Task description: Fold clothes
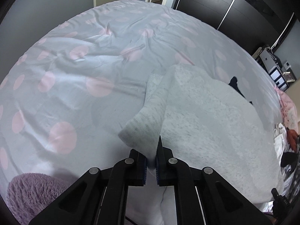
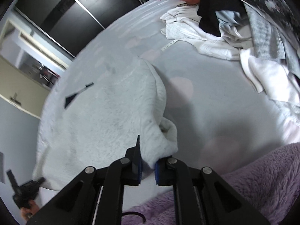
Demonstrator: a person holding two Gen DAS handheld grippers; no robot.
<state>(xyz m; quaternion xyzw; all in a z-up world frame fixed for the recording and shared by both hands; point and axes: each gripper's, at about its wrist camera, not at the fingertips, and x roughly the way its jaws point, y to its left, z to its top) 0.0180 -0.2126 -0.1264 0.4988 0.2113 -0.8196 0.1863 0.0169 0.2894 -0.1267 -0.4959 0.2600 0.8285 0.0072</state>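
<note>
We have the grey sweater [image 1: 206,116] spread on the dotted bed [image 1: 75,75], its body running toward one o'clock in the left view. Our left gripper [image 1: 151,166] is clamped on its near edge by the ribbed cuff [image 1: 142,127]; our right gripper [image 2: 148,166] is clamped on a bunched corner at the other side. We judge the thick knit could slip from either pinch, or drag the loose sleeve and skew the fold
</note>
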